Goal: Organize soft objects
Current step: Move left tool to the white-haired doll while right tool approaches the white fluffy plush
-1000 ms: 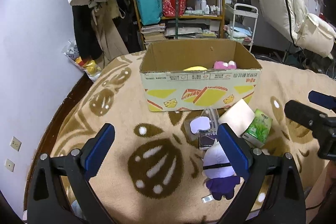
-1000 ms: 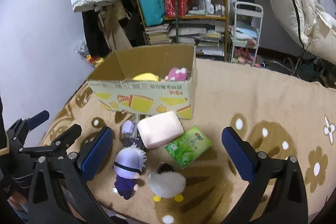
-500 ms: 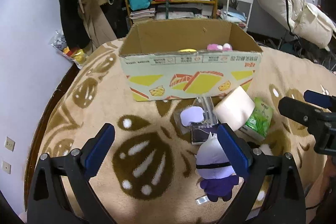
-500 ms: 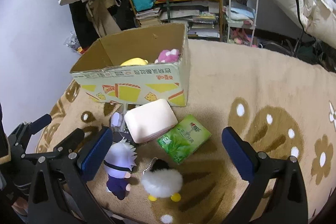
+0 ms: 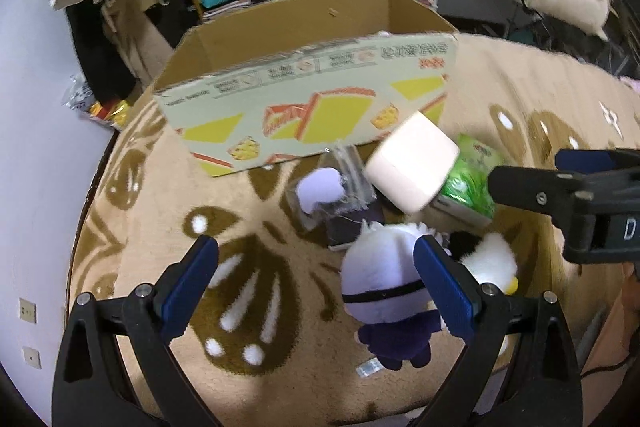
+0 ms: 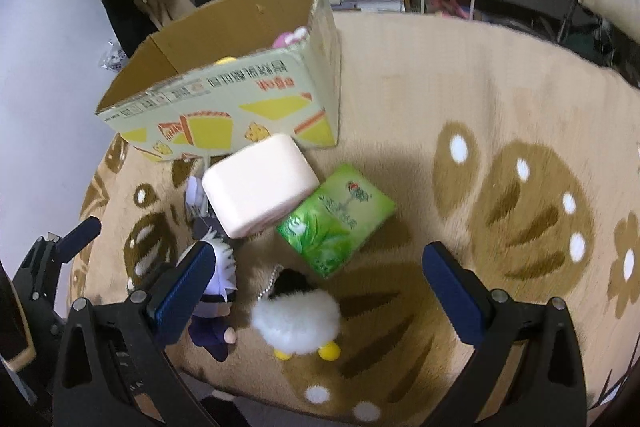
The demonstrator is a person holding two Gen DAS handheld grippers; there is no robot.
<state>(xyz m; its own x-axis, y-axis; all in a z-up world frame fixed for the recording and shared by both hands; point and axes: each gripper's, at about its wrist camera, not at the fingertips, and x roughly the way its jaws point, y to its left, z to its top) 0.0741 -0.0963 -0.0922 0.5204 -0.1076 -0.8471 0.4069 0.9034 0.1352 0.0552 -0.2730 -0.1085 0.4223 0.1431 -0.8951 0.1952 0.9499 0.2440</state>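
Both hand-held grippers, left and right, are held apart above doll, probably awaiting boxing into carton.

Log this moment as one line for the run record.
left hand-held gripper: open, low over rug | right hand-held gripper: open, above white plush | doll, pink pack, green pack: outside box

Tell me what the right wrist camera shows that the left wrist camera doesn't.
Only the right wrist view shows the pink toy and yellow toy inside the cardboard box. Only the left wrist view shows the clear packet with a lilac piece. Both show the white-haired doll, fluffy white toy, cream pack and green pack.
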